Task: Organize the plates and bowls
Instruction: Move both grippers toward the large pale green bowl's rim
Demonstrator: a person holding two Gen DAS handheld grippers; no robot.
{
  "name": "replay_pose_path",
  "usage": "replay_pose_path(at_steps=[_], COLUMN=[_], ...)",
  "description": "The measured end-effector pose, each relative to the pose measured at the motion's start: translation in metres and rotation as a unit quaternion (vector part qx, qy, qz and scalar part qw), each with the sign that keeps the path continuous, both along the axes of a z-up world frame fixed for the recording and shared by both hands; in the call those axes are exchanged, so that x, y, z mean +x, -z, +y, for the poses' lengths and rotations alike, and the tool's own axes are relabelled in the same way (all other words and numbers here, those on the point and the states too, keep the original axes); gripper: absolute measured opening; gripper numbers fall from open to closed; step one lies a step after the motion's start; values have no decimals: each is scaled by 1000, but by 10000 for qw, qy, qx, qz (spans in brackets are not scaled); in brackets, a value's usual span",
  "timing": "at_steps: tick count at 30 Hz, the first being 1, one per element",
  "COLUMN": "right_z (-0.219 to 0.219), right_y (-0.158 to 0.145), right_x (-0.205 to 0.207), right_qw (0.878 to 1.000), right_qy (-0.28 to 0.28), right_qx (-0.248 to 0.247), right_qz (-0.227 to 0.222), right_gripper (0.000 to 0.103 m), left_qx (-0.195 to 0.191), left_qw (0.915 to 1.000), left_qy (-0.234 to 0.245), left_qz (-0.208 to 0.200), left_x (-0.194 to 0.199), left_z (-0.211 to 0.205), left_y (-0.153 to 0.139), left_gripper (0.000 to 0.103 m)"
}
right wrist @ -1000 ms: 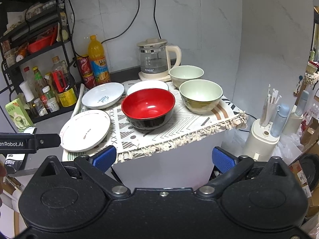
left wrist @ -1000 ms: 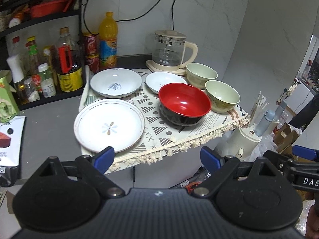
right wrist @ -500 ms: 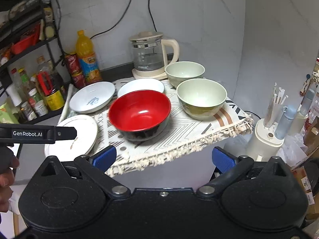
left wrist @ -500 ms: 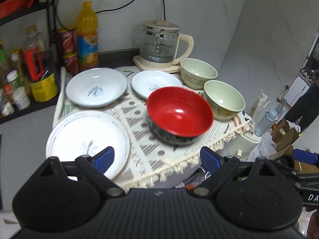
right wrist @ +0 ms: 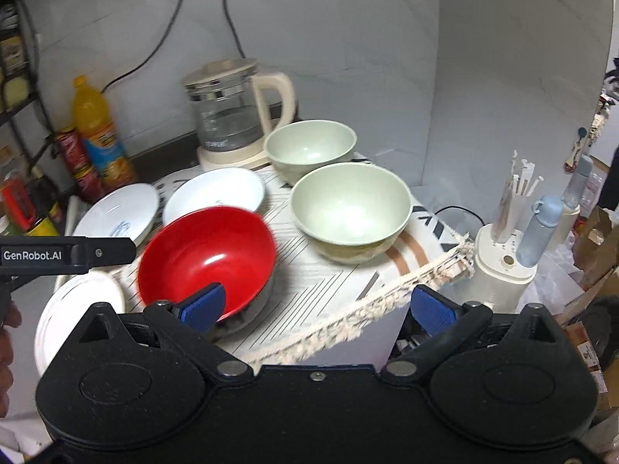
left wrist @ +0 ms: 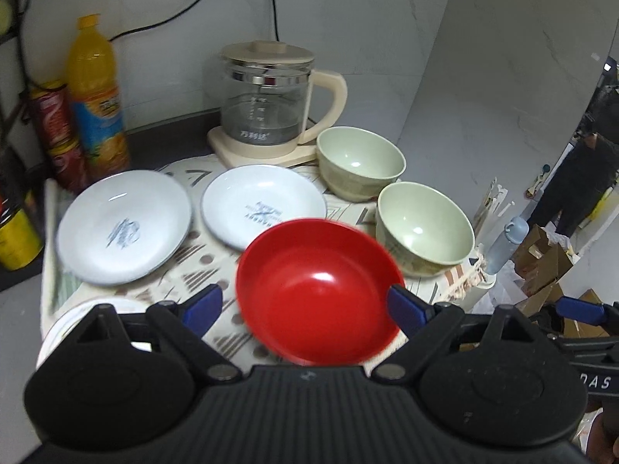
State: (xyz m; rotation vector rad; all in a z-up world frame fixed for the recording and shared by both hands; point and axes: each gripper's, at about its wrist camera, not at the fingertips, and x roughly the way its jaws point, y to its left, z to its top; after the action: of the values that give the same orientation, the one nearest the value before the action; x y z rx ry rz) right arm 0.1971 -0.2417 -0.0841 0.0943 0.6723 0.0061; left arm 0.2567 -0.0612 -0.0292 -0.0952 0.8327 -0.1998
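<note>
White marble-look wall [left wrist: 387, 19] behind glass kettle [left wrist: 267, 104]; black cords [right wrist: 232, 11] hang down it above kettle. Dark counter strip [left wrist: 170, 131] left of kettle, with orange drink bottle [left wrist: 96, 92] and red can [left wrist: 54, 131]. Cardboard boxes [left wrist: 541, 255] far right of kettle.

Colours I log from my wrist feeds:
- Red bowl [left wrist: 317, 286]: glossy red inside, dark outside.
- Two bowls [right wrist: 350, 208], at 2 o'clock of it: pale green.
- Two plates [left wrist: 123, 224], at 10 to 11 o'clock: white, blue-grey mark at centre.
- Cloth [right wrist: 309, 278]: cream, grey triangles and stripes, brown arcs, fringed.
- Kettle [left wrist: 267, 104]: clear glass, cream trim.
- Bottle [left wrist: 96, 92]: orange, yellow cap.
- My gripper fingertips [left wrist: 201, 305]: blue.
</note>
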Motion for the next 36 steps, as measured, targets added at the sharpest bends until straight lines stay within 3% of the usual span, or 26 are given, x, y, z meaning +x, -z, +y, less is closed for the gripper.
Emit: replay_pose_path(at_steps=[5,11,19,31,36], right_z=[-6,-12,-26,-56,-77], right_y=[5,11,12,23,31], right_x=[27,50,67,107,137], right_qw=[9992,9969,9925,9922,9922], right_qy=[361,701,1147,1123,1007], right_qx=[-56,21,198,294,327], right_qz=[176,344,378,451,665], right_gripper=[102,94,94,94,93], left_qx=[-66,-114,-172,-138,-115], left_qw=[9995,9975,9932,9898,9902], left_qy=[300,680,1121,1328,1164], left_qz=[51,136,275,494,764], left_x=[32,66,99,148,174], left_z=[-7,-20,-36,-82,-102], left_y=[6,12,18,35,44], left_gripper=[89,85,81,80,74])
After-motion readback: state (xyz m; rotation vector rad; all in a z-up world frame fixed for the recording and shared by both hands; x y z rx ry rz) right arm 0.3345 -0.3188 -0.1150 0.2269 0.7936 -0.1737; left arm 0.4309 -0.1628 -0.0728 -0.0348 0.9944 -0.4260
